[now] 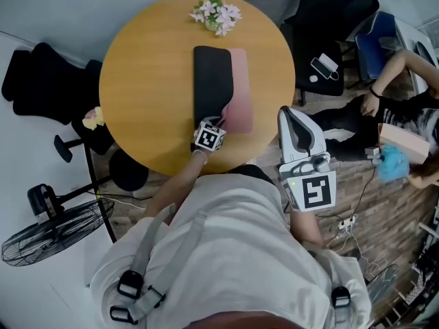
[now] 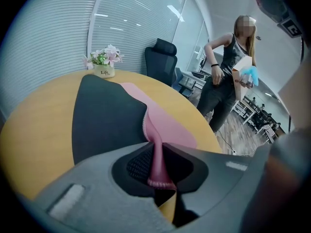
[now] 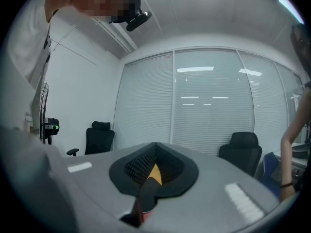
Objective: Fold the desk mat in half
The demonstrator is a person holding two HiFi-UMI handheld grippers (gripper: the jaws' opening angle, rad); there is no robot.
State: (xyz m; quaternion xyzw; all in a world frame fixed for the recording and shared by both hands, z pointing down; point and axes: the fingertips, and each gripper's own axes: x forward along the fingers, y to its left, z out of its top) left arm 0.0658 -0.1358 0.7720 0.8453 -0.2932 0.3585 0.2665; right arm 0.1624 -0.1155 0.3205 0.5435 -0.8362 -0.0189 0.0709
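Observation:
The desk mat point(image 1: 211, 81) lies along the middle of the round wooden table point(image 1: 144, 67). Its black side faces up and a pink strip point(image 1: 240, 94) shows along its right side. My left gripper point(image 1: 218, 123) is at the mat's near right corner and is shut on it. In the left gripper view the pink corner point(image 2: 156, 149) rises off the table and is pinched between the jaws of the left gripper point(image 2: 158, 152), while the black face point(image 2: 107, 120) stays flat. My right gripper point(image 1: 288, 114) hangs off the table's right edge, tilted up, shut and holding nothing point(image 3: 155, 147).
A small pot of flowers point(image 1: 217, 14) point(image 2: 104, 64) stands at the table's far edge. Black office chairs point(image 1: 48, 81) and a floor fan point(image 1: 51, 232) are on the left. A person point(image 1: 398, 115) point(image 2: 228, 76) stands to the right of the table beside another chair point(image 2: 163, 62).

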